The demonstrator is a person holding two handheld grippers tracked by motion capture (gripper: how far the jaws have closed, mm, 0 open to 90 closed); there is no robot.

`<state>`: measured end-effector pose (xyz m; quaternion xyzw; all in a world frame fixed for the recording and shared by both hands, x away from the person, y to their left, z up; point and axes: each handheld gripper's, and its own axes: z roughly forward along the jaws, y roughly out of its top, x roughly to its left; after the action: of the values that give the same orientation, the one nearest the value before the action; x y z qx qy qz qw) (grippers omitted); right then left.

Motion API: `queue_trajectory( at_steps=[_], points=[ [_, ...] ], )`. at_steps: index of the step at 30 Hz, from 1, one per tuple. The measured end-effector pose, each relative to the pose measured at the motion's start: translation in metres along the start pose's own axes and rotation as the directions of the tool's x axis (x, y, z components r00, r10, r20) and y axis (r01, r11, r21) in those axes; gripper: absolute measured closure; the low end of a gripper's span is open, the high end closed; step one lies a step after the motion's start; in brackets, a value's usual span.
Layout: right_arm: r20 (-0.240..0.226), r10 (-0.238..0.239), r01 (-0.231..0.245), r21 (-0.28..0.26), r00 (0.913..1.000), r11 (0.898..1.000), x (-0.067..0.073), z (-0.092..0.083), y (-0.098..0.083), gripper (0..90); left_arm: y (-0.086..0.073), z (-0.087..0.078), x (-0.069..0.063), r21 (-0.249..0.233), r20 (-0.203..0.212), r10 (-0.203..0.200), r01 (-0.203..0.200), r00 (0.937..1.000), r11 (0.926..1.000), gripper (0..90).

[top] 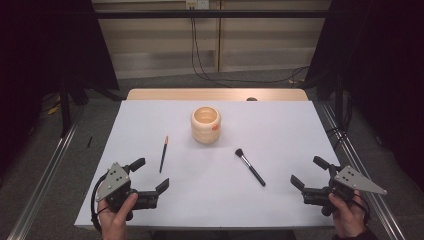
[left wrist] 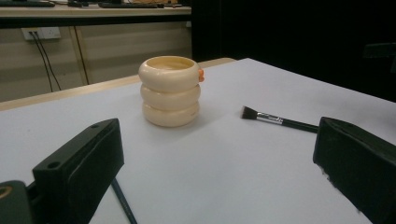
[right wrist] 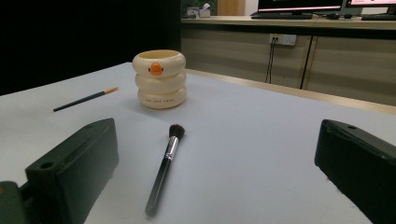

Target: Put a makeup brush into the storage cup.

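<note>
L hand (top: pixel 117 214) comes in from the bottom edge, wrapped round the left gripper (top: pixel 150 175) near the front L corner of the bench; jaws wide apart, nothing btwn them, aimed fwd and inward. R hand (top: pixel 347 212) grips the right gripper (top: pixel 309 172) near the front R corner; jaws also spread, empty, angled inward. Both held low over the bench.

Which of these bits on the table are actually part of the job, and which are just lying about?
Part of the job, probably:
cream holder
makeup brush
thin brush
left gripper, open
right gripper, open

Just lying about:
cables on the floor
wall socket
</note>
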<state>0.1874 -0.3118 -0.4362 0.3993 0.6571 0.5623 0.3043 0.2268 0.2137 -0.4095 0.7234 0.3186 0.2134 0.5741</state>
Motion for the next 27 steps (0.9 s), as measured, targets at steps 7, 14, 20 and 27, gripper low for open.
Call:
queue_trajectory(
  at_steps=[7,14,20,27],
  points=[
    [-0.005,0.000,0.000,0.005,1.0000,1.000,0.000,0.001,0.000,0.0,0.006,0.012,0.009,0.003,-0.008,-0.002,0.002,1.0000,1.0000,1.7],
    [-0.004,0.004,-0.004,0.001,1.0000,1.000,0.000,0.002,0.000,0.0,0.016,0.022,0.018,0.012,-0.018,0.007,-0.006,0.9998,0.9999,1.4],
    [-0.008,0.001,-0.001,0.009,1.0000,1.000,0.000,0.002,-0.001,0.0,0.024,0.030,0.023,0.016,-0.021,0.004,-0.004,0.9998,0.9999,1.4],
    [-0.008,0.002,-0.002,0.016,1.0000,1.000,0.001,0.002,-0.001,0.0,0.029,0.036,0.029,0.012,-0.024,-0.002,0.002,0.9997,0.9999,1.7]
  ],
)
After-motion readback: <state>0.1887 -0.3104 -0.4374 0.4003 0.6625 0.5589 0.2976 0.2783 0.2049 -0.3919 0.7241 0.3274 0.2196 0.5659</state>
